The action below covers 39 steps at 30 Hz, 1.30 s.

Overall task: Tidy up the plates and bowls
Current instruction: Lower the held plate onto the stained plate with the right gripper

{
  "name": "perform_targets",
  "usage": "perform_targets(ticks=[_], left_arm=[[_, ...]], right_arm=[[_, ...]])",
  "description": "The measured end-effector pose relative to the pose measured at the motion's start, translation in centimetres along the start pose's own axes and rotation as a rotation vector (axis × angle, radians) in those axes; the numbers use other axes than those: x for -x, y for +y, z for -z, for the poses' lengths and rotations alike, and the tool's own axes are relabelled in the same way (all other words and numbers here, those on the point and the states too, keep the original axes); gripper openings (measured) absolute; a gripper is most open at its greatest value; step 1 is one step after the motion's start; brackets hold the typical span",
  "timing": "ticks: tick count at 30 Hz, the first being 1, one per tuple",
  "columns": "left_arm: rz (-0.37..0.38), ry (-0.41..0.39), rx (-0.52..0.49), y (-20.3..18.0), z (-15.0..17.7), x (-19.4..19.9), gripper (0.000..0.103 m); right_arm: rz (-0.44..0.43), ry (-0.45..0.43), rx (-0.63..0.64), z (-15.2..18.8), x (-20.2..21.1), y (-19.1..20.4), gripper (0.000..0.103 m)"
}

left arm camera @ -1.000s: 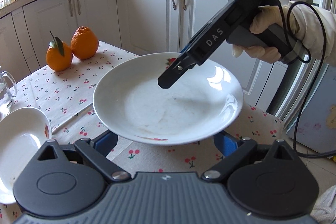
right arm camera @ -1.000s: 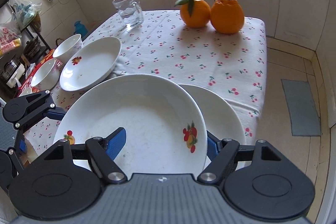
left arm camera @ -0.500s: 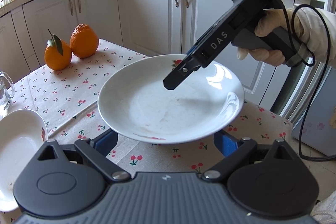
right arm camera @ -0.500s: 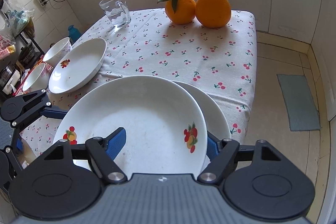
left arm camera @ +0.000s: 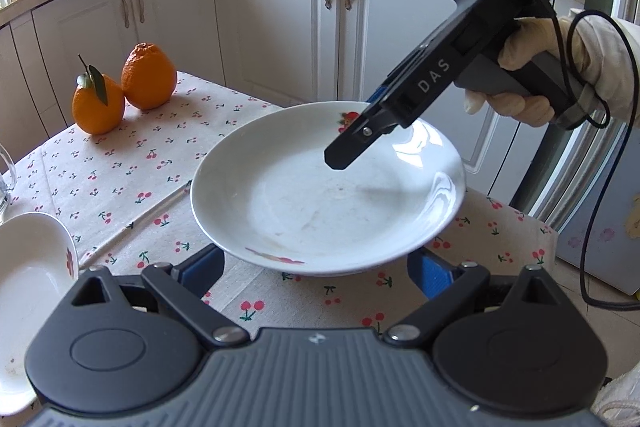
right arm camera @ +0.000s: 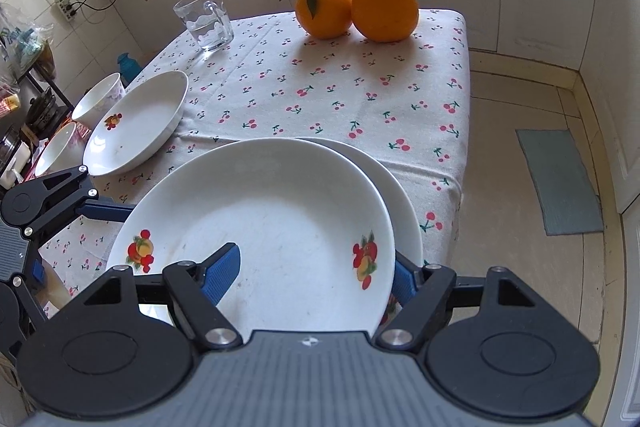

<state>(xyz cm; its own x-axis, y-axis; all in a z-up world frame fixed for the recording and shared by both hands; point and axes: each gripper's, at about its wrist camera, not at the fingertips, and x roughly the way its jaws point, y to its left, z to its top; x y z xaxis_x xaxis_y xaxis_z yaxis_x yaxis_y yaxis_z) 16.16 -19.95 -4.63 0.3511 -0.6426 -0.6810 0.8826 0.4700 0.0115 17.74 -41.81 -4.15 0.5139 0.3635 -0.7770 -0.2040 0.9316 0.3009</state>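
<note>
Right gripper (right arm camera: 316, 277) half-spread, one pad inside the near plate (right arm camera: 264, 227), other outside its rim, over a second plate (right arm camera: 400, 195), seemingly for stacking; left gripper (left arm camera: 316, 265) wide under it, holding nothing, grip uncertain.

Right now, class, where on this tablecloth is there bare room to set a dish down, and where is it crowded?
Free: the cloth between the glass mug, the two oranges and the stacked plates. Crowded: the left edge, where a plate and two bowls sit close together, and the near corner under the stack and the right gripper.
</note>
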Motion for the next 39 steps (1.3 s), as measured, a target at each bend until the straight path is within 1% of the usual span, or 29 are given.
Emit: perform_targets(ticks=[19,34,39], left_arm=[[0.005,-0.020,-0.022,-0.3,0.2,-0.5,0.098],[0.009,-0.045,-0.005,-0.7,0.3,0.0,0.098],[0.007,-0.043,-0.007,-0.5,0.3,-0.1,0.098]], right_arm=[[0.063,-0.024,-0.019,1.3,2.4,1.1,0.082],[0.166,-0.029,-0.020,2.6,2.8,3.2,0.082],[0.183,-0.026,-0.014,3.1,2.9,3.6,0.082]])
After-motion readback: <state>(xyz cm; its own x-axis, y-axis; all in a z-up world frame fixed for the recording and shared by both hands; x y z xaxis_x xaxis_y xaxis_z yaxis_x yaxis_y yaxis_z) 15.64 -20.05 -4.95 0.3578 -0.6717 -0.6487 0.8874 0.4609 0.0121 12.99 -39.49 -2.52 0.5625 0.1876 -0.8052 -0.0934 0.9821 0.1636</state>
